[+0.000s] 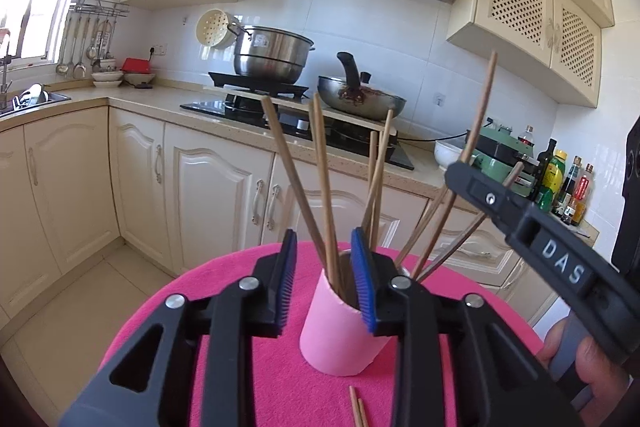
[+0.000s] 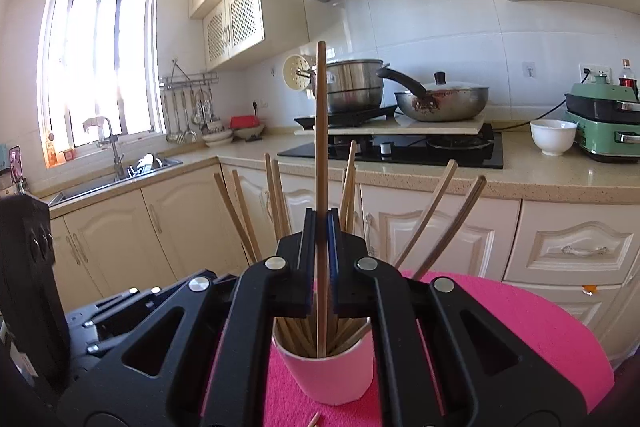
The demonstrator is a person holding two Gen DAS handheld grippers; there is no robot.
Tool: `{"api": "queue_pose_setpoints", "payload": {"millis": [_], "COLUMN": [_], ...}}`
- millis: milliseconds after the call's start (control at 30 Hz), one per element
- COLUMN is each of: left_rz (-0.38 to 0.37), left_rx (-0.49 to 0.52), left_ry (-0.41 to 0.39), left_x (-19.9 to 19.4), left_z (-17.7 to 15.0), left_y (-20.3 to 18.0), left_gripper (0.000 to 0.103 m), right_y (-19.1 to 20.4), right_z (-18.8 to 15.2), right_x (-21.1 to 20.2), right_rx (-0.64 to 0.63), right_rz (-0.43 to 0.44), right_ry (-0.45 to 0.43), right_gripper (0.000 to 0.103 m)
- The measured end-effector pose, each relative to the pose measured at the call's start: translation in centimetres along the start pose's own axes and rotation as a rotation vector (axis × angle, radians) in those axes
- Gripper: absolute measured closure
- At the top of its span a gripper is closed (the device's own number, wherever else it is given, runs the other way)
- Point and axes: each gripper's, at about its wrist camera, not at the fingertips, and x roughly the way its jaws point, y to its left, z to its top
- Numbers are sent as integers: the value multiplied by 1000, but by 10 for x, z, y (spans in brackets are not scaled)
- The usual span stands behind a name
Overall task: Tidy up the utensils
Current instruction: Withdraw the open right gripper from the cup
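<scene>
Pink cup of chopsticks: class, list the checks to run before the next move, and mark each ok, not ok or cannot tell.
1. Right gripper shut on one chopstick: ok.
2. That chopstick's lower end is inside the pink cup: ok.
3. Cup stands upright on the pink cloth: ok.
4. Left gripper holds nothing, jaws open: ok.
5. All chopsticks put away: not ok, loose chopsticks lie on the cloth.
</scene>
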Motion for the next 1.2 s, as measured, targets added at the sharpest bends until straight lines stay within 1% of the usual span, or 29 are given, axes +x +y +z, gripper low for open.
{"api": "queue_pose_setpoints", "payload": {"millis": [133,233,433,567,733,900,967,1000,1033,1067,1200], "left_rz": [35,59,96,110,116,117,116,113,111,110,99], "left_rx": [31,39,47,54,33,33,32,34,38,40,44], "left_ry": [10,26,60,73,79,67,59,56,53,49,33], "left_x": [-14,-20,-35,-45,-58,-71,-77,-80,-83,-86,-98], "left_z": [6,11,15,17,24,33,36,37,39,40,46], "left_y": [4,9,20,25,33,35,37,37,37,38,39], "left_gripper": [71,71,70,70,70,64,61,60,60,59,58], "right_y": [4,5,7,6,16,24,28,30,33,36,48], "right_z": [-9,-17,-31,-30,-24,-19,-17,-16,-14,-12,-2], "right_x": [1,6,15,14,6,-1,-6,-10,-14,-20,-35], "right_rx": [1,3,-3,-1,-17,-28,-36,-37,-36,-39,-52], "right_rz": [-27,-39,-61,-80,-100,-121,-133,-137,-138,-144,-149], "right_ry": [58,109,182,199,201,221,217,210,199,179,159], "right_gripper": [97,97,97,97,96,95,85,71,51,49,49]}}
